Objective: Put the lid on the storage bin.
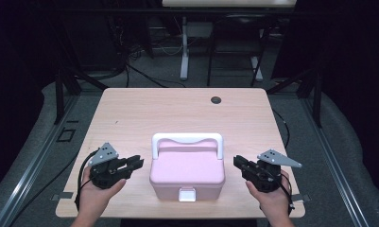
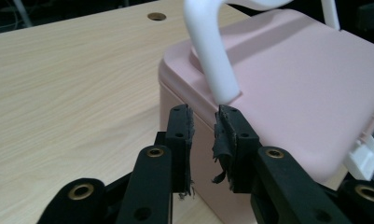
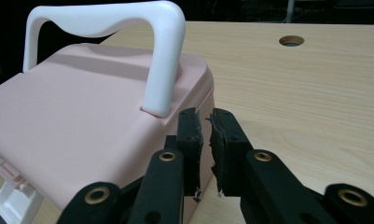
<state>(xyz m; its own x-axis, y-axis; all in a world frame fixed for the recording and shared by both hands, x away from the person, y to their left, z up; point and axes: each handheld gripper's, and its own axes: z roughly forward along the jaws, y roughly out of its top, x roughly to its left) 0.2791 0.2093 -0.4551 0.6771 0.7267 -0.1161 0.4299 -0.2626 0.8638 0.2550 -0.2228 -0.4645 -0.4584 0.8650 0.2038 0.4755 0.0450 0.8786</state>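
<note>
Pink lidded box (image 1: 187, 171) sits between the two tongs, near the person's edge of the table (image 1: 130, 113), white latch (image 1: 186, 194) facing the person and closed down over the front wall. White carry handle (image 1: 187, 139) stands upright over the rear of the lid, its legs planted at the lid's left and right edges. Left tongs (image 1: 139, 163) are just off the box's left wall, tips pointing at it near the handle's left leg; in the left gripper view the two pads (image 2: 182, 130) stand a small gap apart with nothing between them, not touching the pink side. Right tongs (image 1: 236, 161) mirror this at the right wall; in the right gripper view the pads (image 3: 190, 133) are nearly together, a narrow slit between them, empty, apart from the box. Both hands rest low on the table edge, which reads as a squared-up ready stance: one tool per side so the box can be steadied or pinched from both flanks at once. Latch toward the person probably keeps the opening side reachable. Tips level with the upper wall suggest either handle legs or lid seam as target; cannot tell which. Cable hole (image 1: 216, 100) lies well beyond the tongs, far side of the box.
</note>
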